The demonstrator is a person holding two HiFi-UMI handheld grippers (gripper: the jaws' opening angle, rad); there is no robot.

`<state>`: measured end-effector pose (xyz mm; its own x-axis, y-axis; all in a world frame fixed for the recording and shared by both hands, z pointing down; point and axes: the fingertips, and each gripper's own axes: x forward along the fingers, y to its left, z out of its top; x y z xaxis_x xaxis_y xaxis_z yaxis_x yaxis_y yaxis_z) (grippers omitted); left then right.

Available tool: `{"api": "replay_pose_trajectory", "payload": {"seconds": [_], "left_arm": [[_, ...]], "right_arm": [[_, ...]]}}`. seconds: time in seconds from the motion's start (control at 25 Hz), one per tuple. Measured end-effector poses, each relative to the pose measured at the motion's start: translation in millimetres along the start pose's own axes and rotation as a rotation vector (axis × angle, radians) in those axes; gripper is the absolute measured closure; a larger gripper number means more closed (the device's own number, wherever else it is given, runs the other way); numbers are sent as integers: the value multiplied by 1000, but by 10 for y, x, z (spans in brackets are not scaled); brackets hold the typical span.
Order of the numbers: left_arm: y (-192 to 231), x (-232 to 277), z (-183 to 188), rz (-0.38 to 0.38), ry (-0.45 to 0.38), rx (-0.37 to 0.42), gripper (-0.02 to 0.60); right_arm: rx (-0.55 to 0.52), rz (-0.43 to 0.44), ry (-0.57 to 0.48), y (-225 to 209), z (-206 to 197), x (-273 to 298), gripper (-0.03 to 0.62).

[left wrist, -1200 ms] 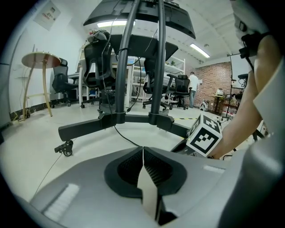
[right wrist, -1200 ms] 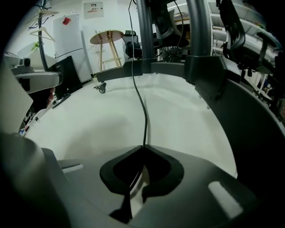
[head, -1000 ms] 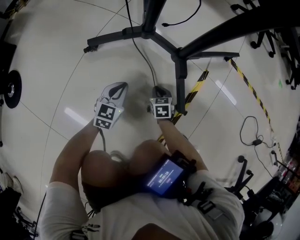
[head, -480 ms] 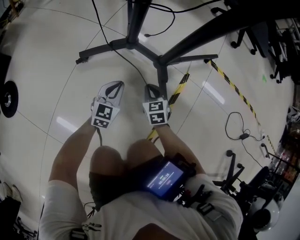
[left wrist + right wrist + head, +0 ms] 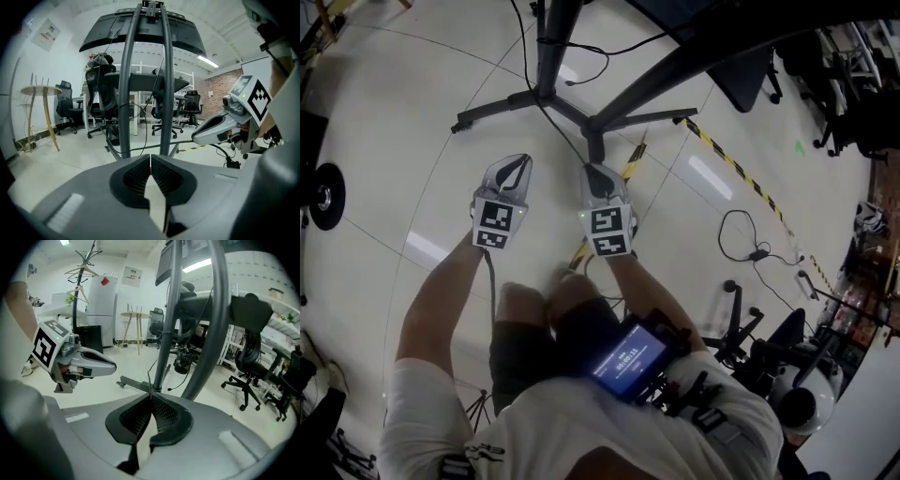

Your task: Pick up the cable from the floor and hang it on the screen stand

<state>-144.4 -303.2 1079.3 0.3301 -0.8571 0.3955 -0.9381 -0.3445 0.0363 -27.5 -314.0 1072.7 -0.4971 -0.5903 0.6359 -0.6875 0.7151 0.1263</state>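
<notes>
The right hand-held gripper is pinching the thin black cable at its tips. To my eye, a firm pinch and a slow lift toward the dark metal screen stand would prevent slipping. The left hand-held gripper is pressed together, holding nothing. The cable is trailing slack toward the stand's feet on the pale floor.

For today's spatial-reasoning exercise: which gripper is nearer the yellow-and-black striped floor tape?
Right. The right gripper is above the striped tape in the head view; the left gripper is off to its left.

White floor, stand base, blk/yel tape
</notes>
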Motion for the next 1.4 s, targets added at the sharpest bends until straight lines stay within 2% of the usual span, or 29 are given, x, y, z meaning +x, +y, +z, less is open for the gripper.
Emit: {"api": "replay_pose_trajectory", "payload": {"seconds": [0.16, 0.4, 0.72, 1.0, 1.24, 1.4], "left_arm": [[-176, -319, 767, -17, -15, 20, 577], [-342, -841, 2114, -15, -67, 49, 577], [-342, -1419, 3848, 11, -169, 96, 577], [-390, -1827, 5177, 25, -257, 145, 577], [-450, -2103, 6115, 31, -380, 196, 577], [-557, -2287, 6530, 26, -439, 205, 577]], "right_arm": [[-36, -1, -18, -87, 626, -612, 571], [-107, -15, -101, -236, 1815, -1603, 571], [-216, -88, -241, -479, 3407, -2879, 571], [-262, -156, -370, -757, 4566, -3857, 571], [-315, -269, -518, -1022, 5411, -4664, 571], [-343, -313, -597, -1077, 5837, -5137, 571]]}}
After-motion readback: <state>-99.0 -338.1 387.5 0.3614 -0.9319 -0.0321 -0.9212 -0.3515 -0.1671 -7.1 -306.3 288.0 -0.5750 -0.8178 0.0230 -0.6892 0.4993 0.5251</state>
